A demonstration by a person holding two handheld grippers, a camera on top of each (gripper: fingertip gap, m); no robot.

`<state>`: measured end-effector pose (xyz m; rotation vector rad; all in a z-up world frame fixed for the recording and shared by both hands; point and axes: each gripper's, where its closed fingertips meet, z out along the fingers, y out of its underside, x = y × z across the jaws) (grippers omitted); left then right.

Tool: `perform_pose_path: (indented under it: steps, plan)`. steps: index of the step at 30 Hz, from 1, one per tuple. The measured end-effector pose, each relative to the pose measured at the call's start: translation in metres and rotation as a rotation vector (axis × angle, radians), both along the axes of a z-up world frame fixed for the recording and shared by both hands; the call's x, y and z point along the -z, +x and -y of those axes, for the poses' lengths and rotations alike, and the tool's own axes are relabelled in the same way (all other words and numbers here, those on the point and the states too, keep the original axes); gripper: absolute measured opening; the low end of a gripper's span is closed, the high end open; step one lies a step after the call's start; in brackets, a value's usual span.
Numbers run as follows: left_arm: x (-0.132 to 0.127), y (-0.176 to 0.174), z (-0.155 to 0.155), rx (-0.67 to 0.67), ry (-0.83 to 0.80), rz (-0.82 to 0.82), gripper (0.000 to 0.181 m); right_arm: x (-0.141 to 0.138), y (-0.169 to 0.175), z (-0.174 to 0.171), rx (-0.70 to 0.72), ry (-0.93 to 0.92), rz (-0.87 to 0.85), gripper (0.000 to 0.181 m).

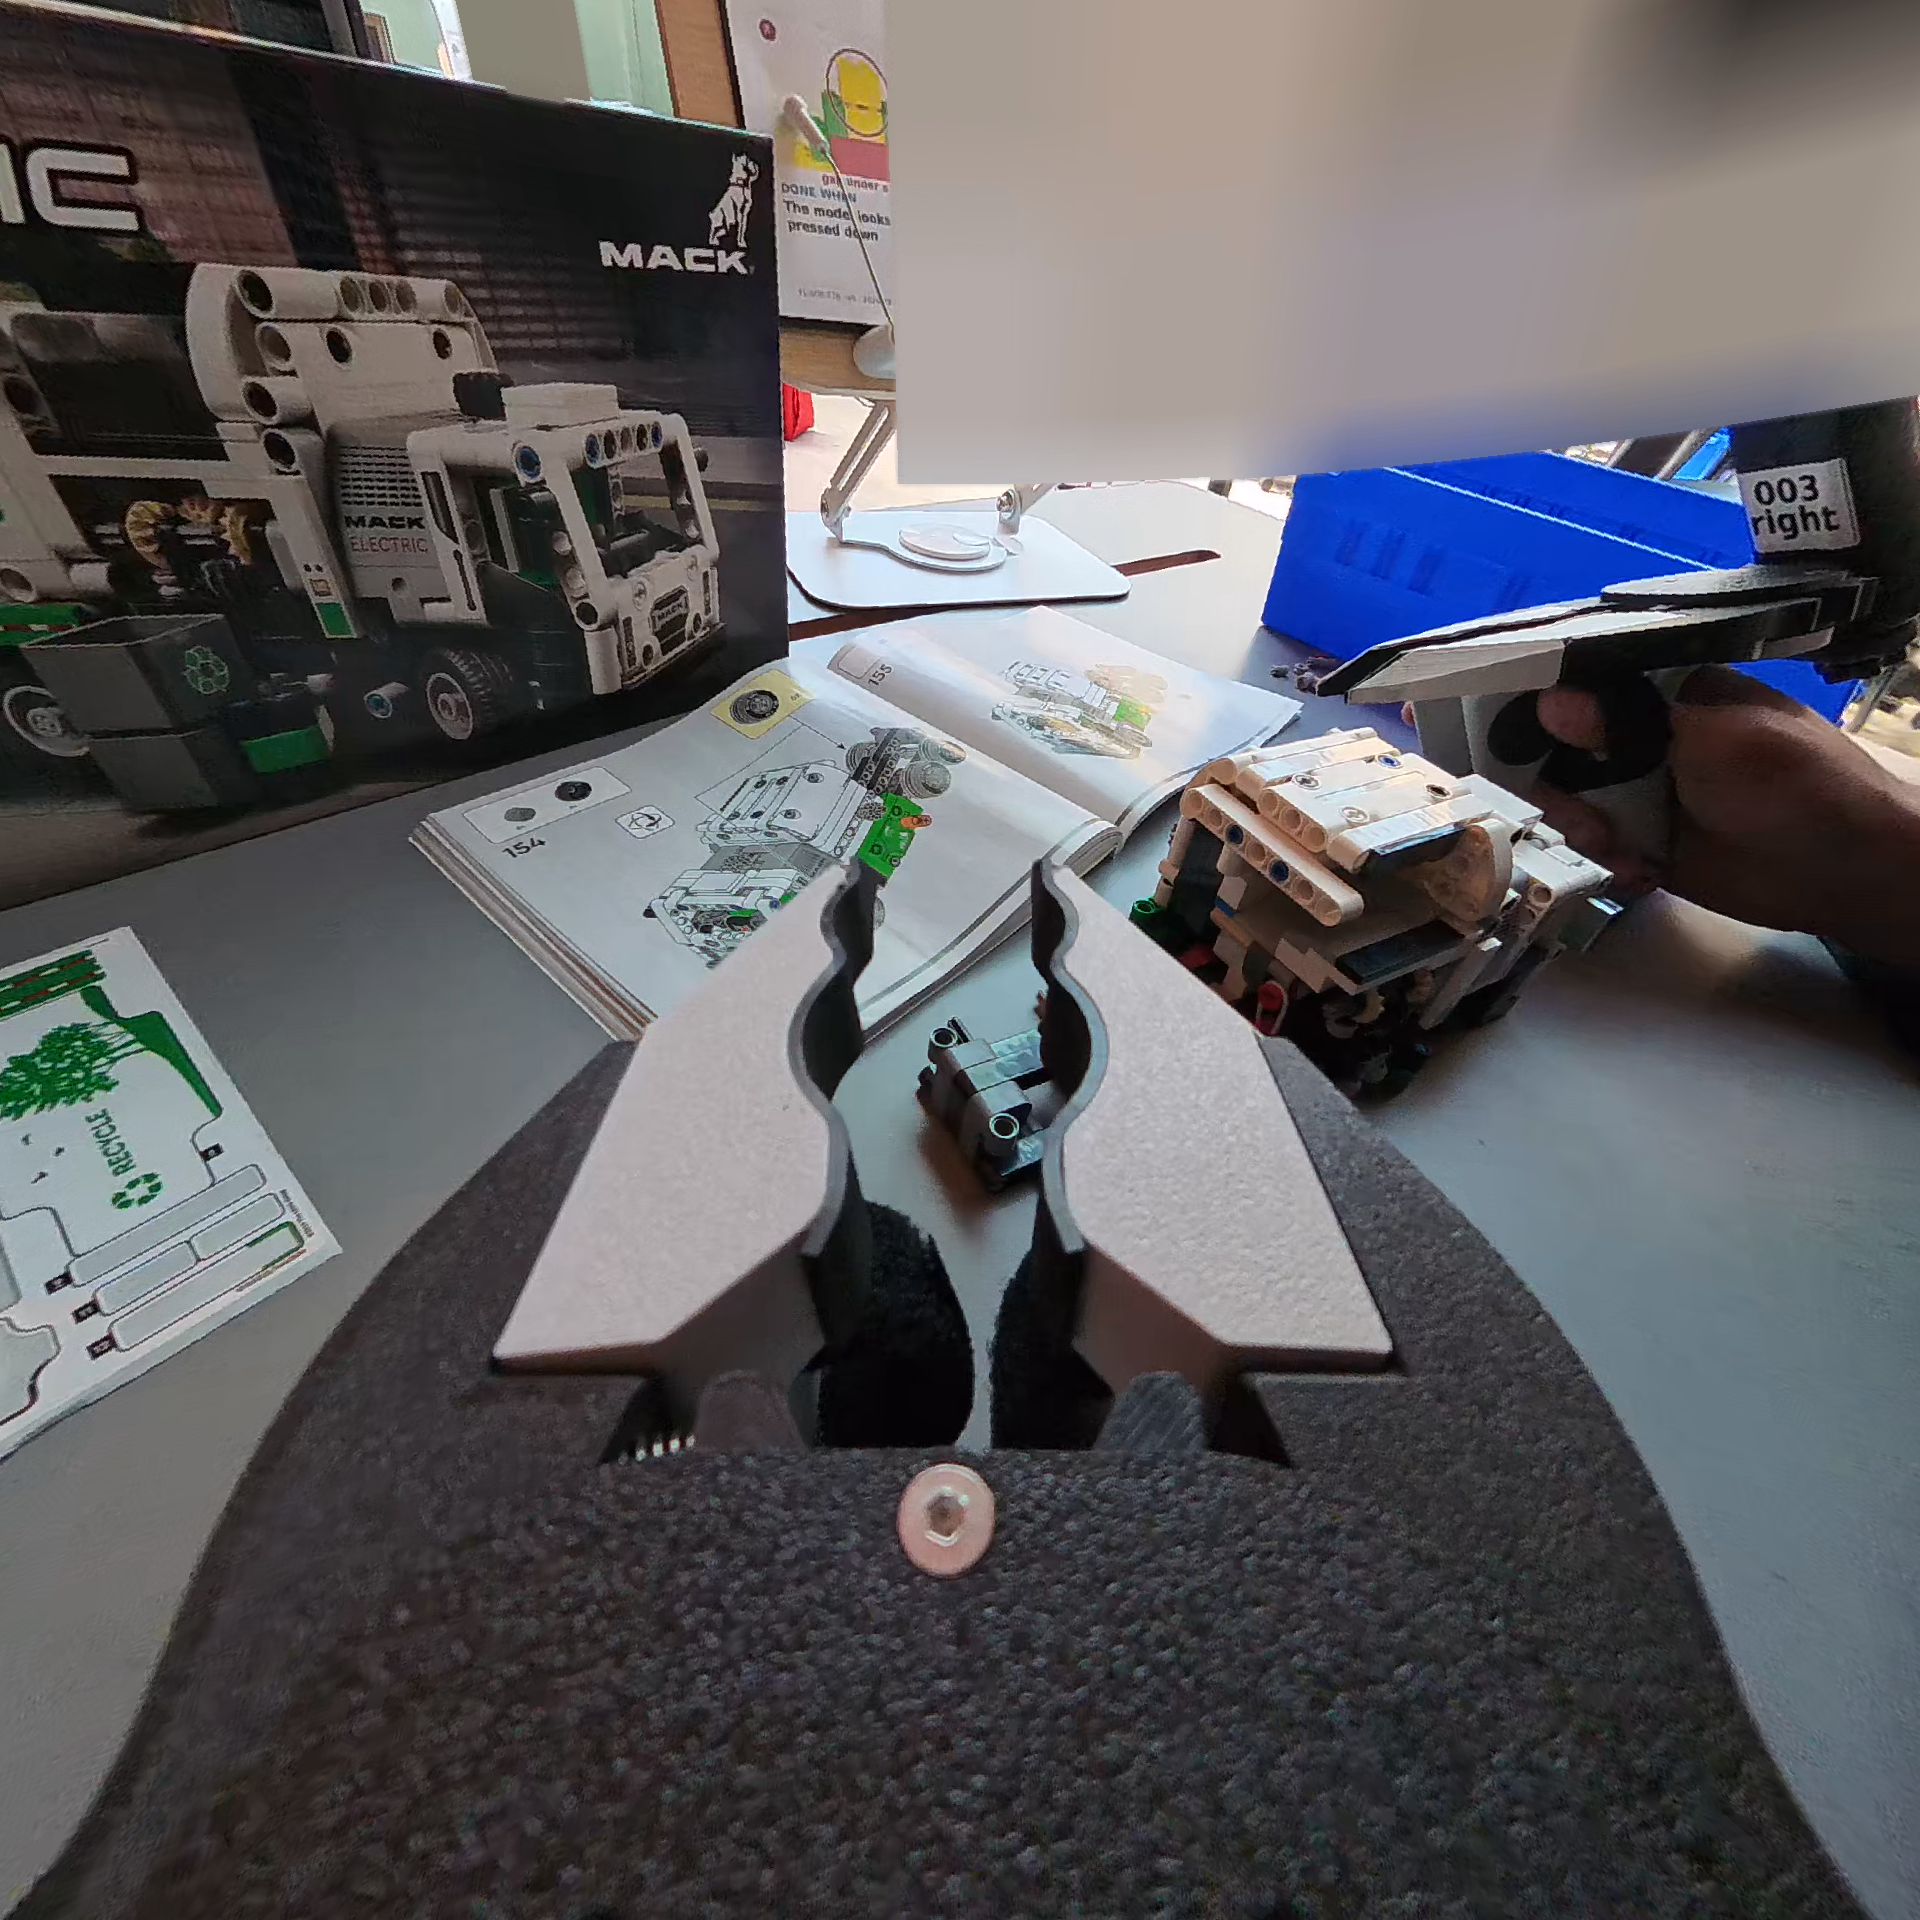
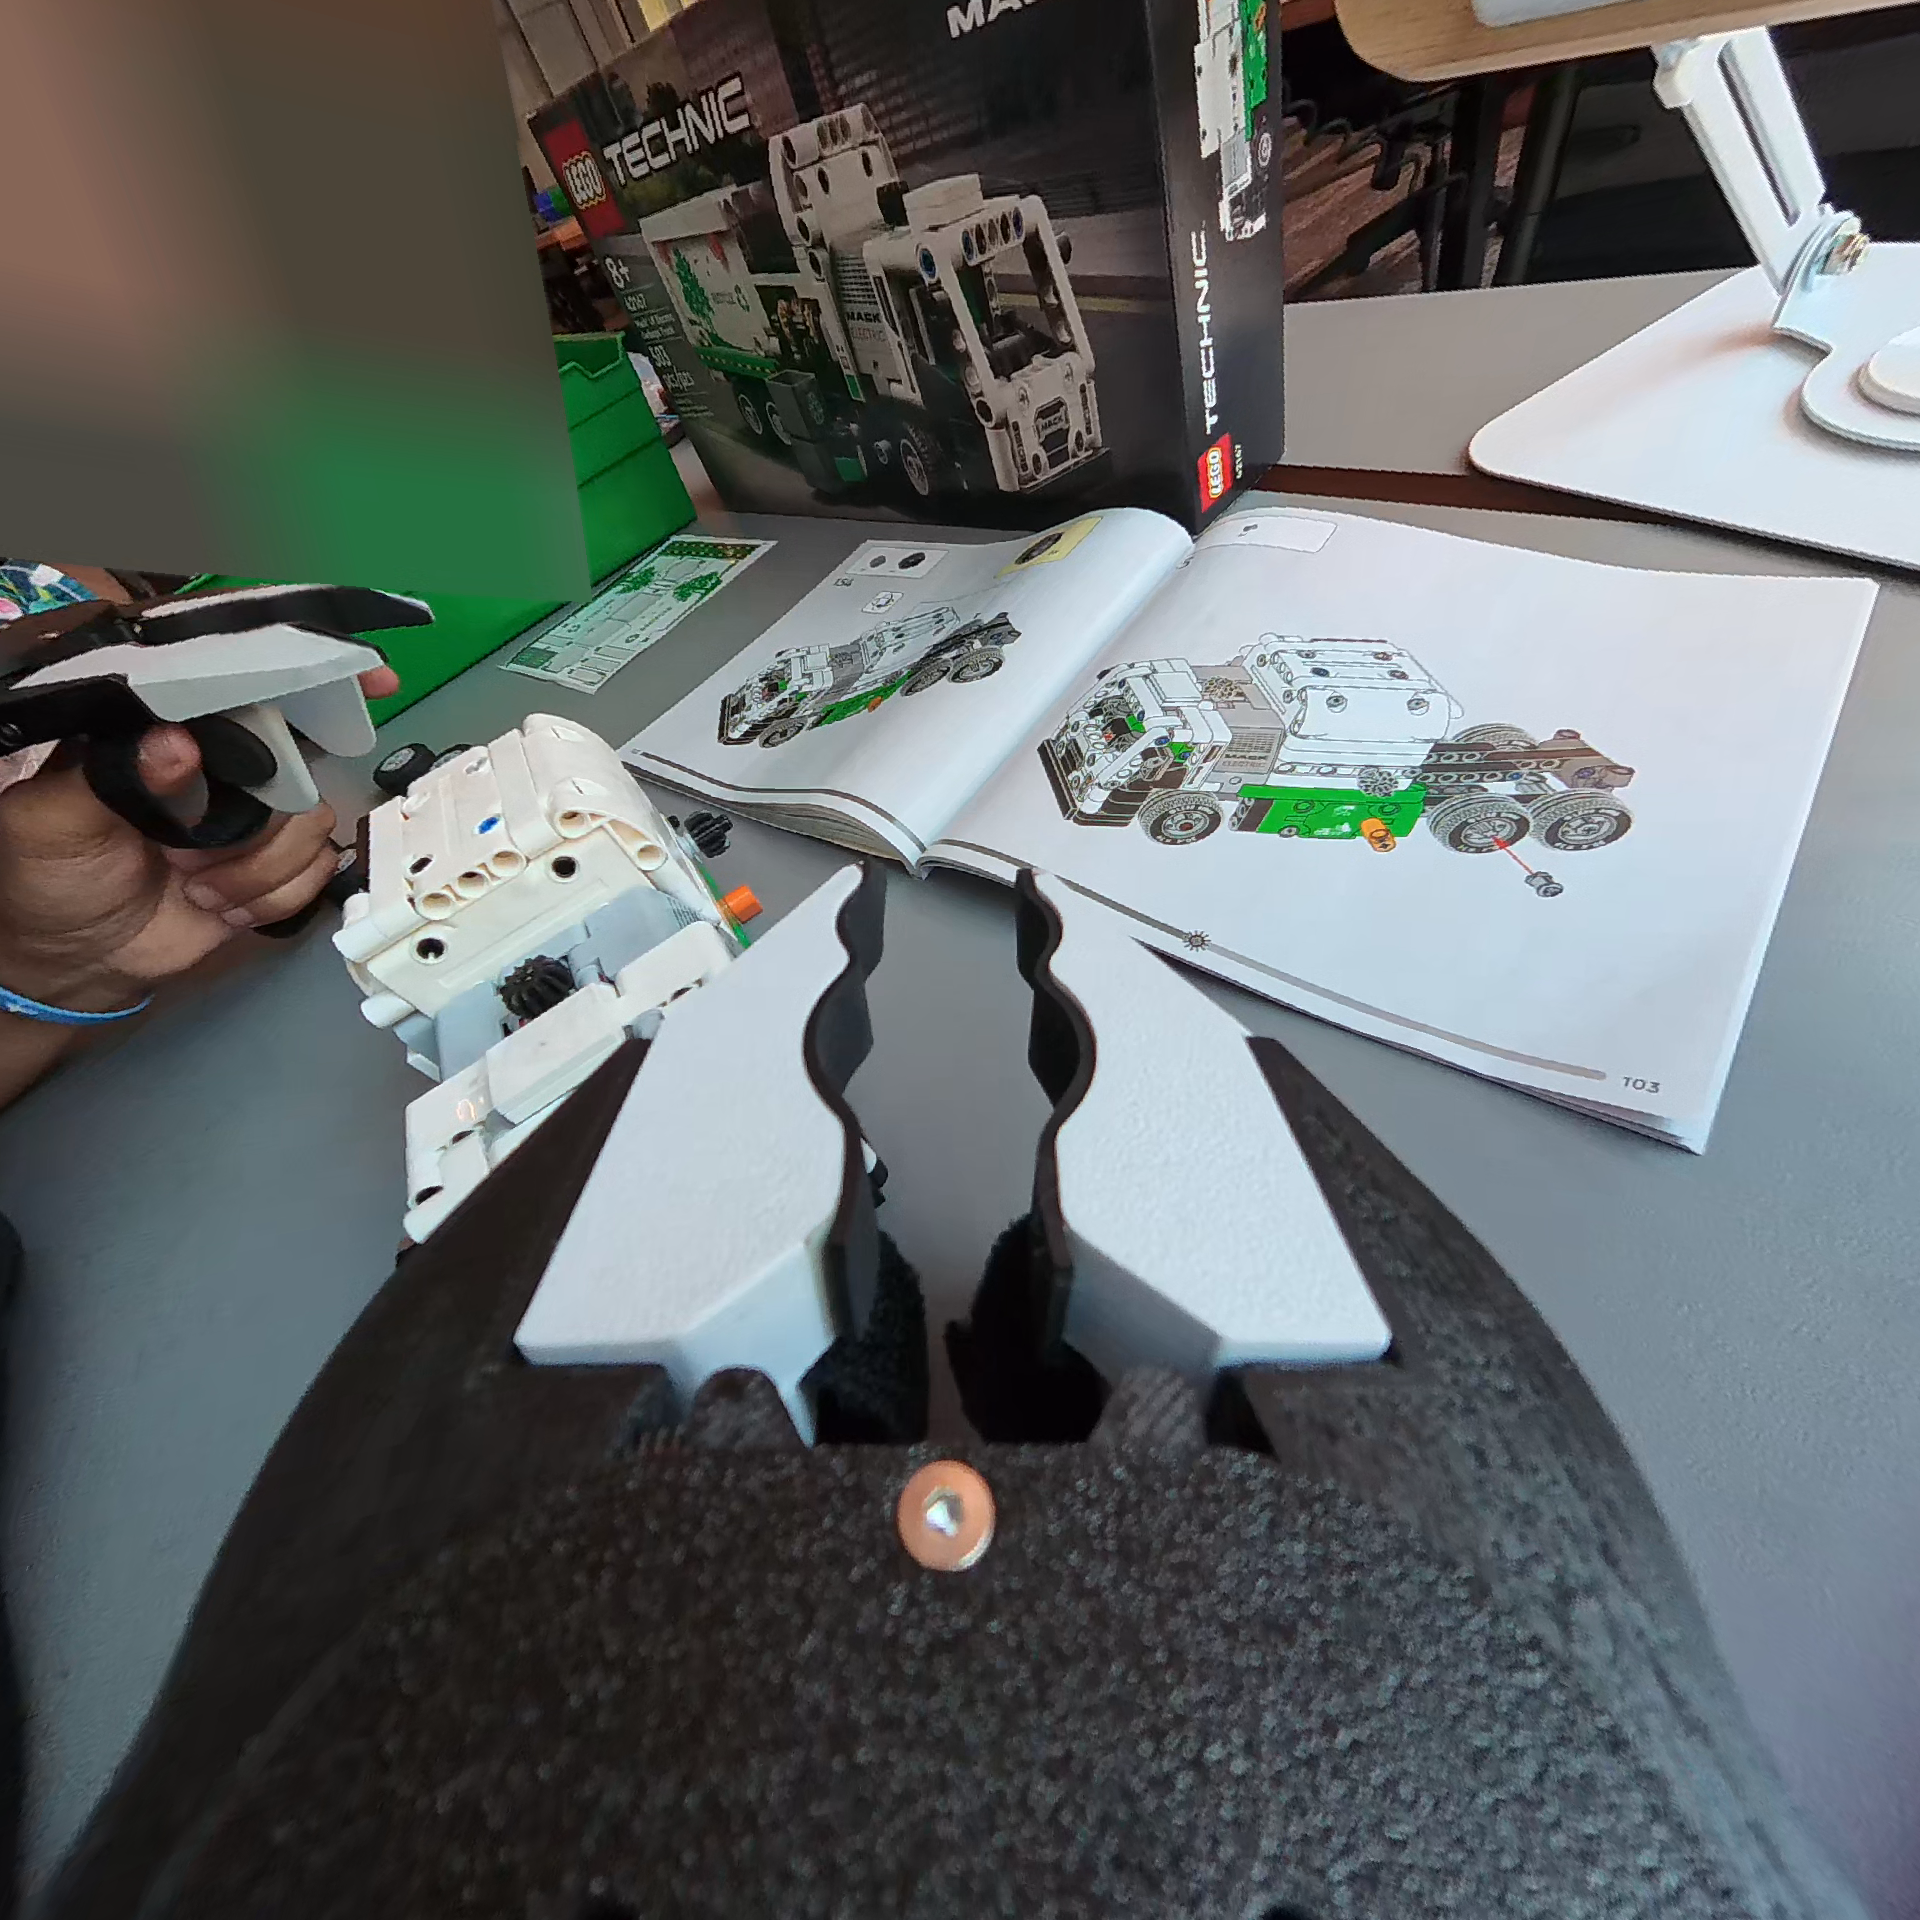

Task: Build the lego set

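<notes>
**Both grippers parted above the table, nothing gripped**

The left gripper [image 1: 945, 883] is held spread over a small grey lego piece [image 1: 982, 1091] lying on the grey table [image 1: 1662, 1195]. The right gripper [image 2: 940, 883] is likewise parted and empty. The white lego truck [image 2: 520, 914] is seen beside the open instruction booklet [image 2: 1351, 935], with the set's box [image 1: 364, 416] standing behind.

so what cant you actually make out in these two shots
- Small grey lego piece, left wrist view: its right side sits behind one of the left gripper fingers.
- Truck model, right wrist view: its near end is covered by the right gripper body.
- Sticker sheet, left wrist view: cut off by the left edge.
- Blue bin, left wrist view: its contents are out of sight and a blur patch covers the area above.
</notes>
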<state>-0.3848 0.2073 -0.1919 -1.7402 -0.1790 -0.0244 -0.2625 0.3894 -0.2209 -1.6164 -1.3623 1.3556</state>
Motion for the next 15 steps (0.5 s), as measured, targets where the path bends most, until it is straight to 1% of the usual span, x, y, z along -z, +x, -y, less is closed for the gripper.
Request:
perform_pose_path:
  steps: [15]
  plan:
    - [0.0026,-0.0006,-0.0007,0.001,-0.013,0.003,0.028,-0.0011,0.0006,-0.0032,0.007,-0.031,-0.013,0.023]
